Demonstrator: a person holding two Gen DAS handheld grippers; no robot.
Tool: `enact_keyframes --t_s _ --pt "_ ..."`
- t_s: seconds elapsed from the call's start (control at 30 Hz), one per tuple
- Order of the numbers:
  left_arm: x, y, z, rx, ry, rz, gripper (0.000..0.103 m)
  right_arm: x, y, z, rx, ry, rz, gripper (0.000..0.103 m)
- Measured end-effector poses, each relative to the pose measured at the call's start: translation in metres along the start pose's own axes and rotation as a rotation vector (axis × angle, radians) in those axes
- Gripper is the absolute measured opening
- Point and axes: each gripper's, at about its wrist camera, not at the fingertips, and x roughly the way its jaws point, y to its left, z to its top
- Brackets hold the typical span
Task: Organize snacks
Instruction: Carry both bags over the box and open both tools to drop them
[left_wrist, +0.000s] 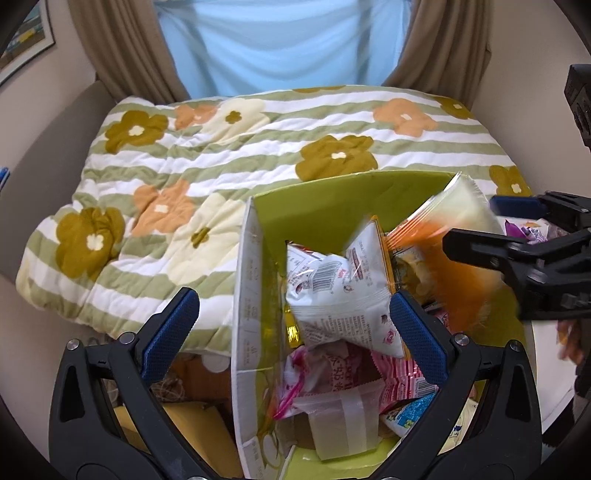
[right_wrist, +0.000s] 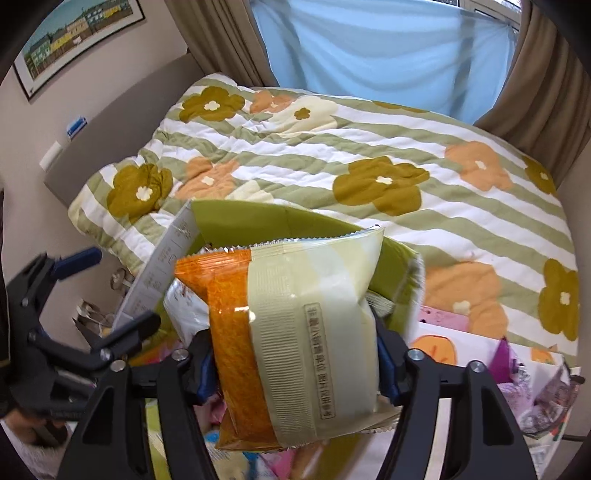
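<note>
Above the green-lined cardboard box (right_wrist: 236, 221) of snacks, the right gripper (right_wrist: 295, 365) clamps an orange-and-cream crinkly snack packet (right_wrist: 295, 317). Beside it, the left gripper (left_wrist: 295, 317) gapes wide around a white barcode pouch (left_wrist: 340, 295), gripping nothing. The glossy packet may slip, or snag the box's raised flap.

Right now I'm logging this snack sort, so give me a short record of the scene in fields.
left gripper: open, above the box, empty
right gripper: shut on orange and cream packet
box: green inside, open top, full of snack packets
white packet: on top of the pile in the box
background: flowered quilt on a bed
</note>
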Motion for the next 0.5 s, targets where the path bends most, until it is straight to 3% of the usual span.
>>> enact_keyframes --t_s 0.07,0.17,0.33,0.5 --pt "0.000 0.001 -0.003 -0.006 0.004 -0.005 0.102 -0.003 0.000 -0.001 0.015 -0.033 0.019 0.103" --pt "0.001 0.001 -0.009 -0.011 0.014 -0.011 0.102 -0.009 0.000 -0.007 0.031 -0.068 0.030 0.103" --pt "0.000 0.000 -0.015 -0.010 0.028 -0.025 0.102 -0.013 0.001 -0.015 0.033 -0.056 0.018 0.103" --pt "-0.013 -0.002 -0.015 0.001 0.004 -0.043 0.102 -0.029 0.006 -0.018 0.036 -0.081 0.008 0.103"
